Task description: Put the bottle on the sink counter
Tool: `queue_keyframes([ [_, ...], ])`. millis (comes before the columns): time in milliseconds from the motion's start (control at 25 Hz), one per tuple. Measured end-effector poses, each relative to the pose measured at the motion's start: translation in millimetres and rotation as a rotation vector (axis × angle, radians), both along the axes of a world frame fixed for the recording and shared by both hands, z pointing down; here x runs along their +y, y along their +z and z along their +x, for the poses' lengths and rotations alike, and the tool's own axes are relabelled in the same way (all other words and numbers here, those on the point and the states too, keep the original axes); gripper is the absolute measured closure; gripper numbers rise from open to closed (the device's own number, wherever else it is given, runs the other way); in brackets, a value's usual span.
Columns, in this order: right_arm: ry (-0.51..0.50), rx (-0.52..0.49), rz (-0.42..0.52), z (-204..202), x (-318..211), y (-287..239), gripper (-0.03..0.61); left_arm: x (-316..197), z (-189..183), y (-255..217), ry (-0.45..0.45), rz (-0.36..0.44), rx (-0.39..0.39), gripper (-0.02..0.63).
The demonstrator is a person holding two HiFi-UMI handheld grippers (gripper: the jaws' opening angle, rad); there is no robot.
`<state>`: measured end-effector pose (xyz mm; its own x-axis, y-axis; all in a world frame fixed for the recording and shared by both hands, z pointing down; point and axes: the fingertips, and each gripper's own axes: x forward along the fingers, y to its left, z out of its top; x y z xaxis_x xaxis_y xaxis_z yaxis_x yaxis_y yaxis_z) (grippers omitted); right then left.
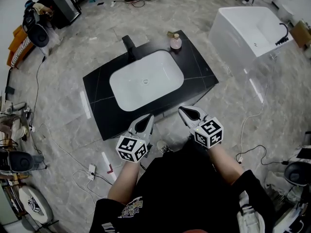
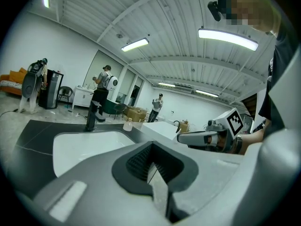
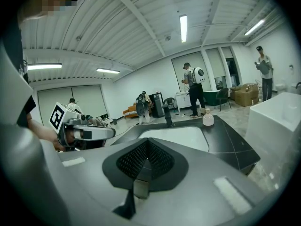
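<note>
A small pinkish bottle (image 1: pixel 175 41) stands upright on the far right corner of the black sink counter (image 1: pixel 199 69), beside the white basin (image 1: pixel 146 80). The black faucet (image 1: pixel 129 45) rises at the basin's far edge. My left gripper (image 1: pixel 147 121) and right gripper (image 1: pixel 186 112) hover side by side at the counter's near edge, both shut and holding nothing. The bottle (image 2: pixel 127 124) shows far off in the left gripper view, past the faucet (image 2: pixel 92 116). In the right gripper view the bottle (image 3: pixel 207 118) stands to the right of the faucet (image 3: pixel 168 115).
A white bathtub (image 1: pixel 252 30) stands to the right of the counter. Cables and a power strip (image 1: pixel 91 170) lie on the tiled floor at the near left. Equipment and a black cabinet (image 1: pixel 63 4) stand at the far left. People stand in the background.
</note>
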<state>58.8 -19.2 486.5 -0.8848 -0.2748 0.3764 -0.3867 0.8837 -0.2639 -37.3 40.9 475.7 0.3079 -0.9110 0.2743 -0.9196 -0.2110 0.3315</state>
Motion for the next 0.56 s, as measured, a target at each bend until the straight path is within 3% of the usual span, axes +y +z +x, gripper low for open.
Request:
queue_keyframes([
  [560,-0.002,-0.002,-0.010,1.6,15.0,2.8,0.552,11.9,3.0,-3.1,0.004,0.003,0.001,0.614],
])
